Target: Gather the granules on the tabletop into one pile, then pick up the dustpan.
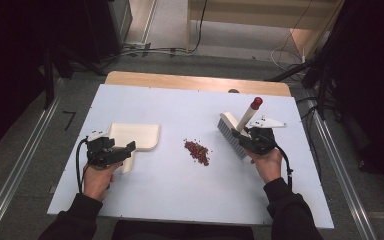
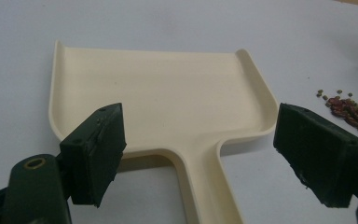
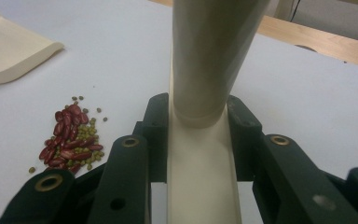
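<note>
A cream dustpan (image 1: 136, 135) lies flat on the white table, its handle (image 2: 206, 191) pointing toward me. My left gripper (image 1: 125, 150) stands open, one jaw on each side of that handle, and neither pad (image 2: 95, 151) touches it. A small pile of red and green beans (image 1: 197, 151) lies in the middle of the table. To its right, my right gripper (image 1: 246, 136) is shut on the cream brush (image 1: 231, 135), whose bristles rest on the table. The red-tipped brush handle (image 1: 255, 103) slants up and away. Up close, the brush handle (image 3: 209, 60) rises between the closed jaws, with the beans (image 3: 72, 137) to the left.
The white tabletop (image 1: 180, 200) lies over a wooden board whose edge (image 1: 195, 80) shows at the back. Metal rails (image 1: 20, 165) run along both sides on the floor. Cables and dark stands sit behind the table.
</note>
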The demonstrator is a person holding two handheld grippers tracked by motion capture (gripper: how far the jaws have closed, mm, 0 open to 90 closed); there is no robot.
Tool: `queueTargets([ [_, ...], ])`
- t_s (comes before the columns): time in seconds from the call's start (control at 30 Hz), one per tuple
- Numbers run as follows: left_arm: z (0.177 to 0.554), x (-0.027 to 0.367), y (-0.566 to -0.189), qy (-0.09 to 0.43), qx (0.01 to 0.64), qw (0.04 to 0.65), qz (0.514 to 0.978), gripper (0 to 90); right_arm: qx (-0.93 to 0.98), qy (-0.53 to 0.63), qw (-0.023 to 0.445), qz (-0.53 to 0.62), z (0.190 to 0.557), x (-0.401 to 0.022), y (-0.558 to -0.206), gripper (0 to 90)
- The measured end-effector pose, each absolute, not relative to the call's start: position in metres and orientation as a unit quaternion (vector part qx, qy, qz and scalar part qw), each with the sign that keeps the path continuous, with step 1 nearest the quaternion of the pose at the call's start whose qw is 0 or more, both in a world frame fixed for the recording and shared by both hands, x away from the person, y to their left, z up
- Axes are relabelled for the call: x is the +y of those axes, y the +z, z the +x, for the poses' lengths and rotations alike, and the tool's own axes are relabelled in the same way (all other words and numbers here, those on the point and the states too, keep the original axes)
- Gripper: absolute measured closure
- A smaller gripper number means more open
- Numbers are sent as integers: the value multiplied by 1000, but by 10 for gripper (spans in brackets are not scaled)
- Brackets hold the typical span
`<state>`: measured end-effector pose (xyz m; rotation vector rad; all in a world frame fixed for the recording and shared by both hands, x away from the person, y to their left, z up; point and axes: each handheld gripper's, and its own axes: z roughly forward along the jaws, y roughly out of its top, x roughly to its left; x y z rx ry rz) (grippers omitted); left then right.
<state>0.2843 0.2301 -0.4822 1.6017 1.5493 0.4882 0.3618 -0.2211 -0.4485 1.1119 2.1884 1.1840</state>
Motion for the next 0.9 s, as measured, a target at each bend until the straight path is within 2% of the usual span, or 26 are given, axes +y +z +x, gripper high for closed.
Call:
queueTargets([
  [0.9, 273, 232, -480, 196, 621, 421, 631, 176, 779, 429, 209, 407, 360, -226, -447, 639],
])
